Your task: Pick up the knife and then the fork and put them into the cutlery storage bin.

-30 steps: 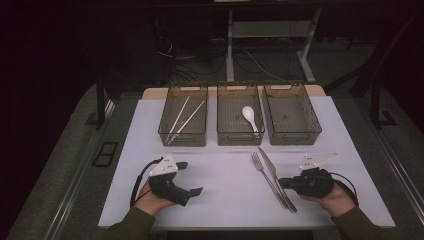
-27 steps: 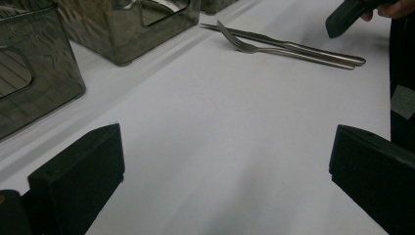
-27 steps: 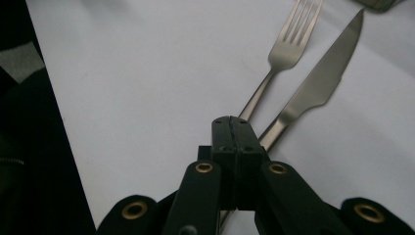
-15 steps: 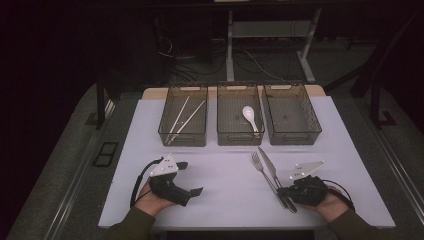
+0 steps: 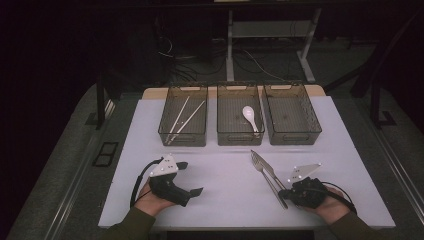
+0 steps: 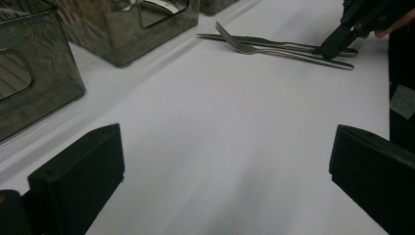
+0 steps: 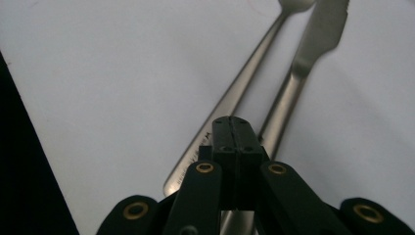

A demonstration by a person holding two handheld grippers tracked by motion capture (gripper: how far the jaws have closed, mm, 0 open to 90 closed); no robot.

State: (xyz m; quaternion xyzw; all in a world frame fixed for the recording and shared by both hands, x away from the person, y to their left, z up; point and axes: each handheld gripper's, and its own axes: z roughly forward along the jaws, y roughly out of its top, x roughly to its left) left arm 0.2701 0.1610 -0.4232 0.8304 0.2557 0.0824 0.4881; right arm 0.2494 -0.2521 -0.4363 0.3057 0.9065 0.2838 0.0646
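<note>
The right gripper (image 5: 284, 197), nearest the table's (image 5: 225, 185) front edge, had its jaws pressed together with no visible gap, their tips over the handle ends of the fork (image 5: 264, 171) and knife (image 5: 272, 175); whether the pads pinched a handle could not be told from the right gripper view. The two pieces lay side by side, touching or nearly so, pointing away toward the bins (probably staged for sorting). The left gripper (image 5: 192, 191) rested well apart on the bare table, jaws spread wide and empty, likely held clear of the work. Farther back stood three bins in a row: the left bin (image 5: 183, 135) held chopsticks (image 5: 182, 117), the middle bin (image 5: 239, 137) a spoon (image 5: 250, 116), and the right bin (image 5: 293, 136) lay empty, presumably awaiting cutlery.
</note>
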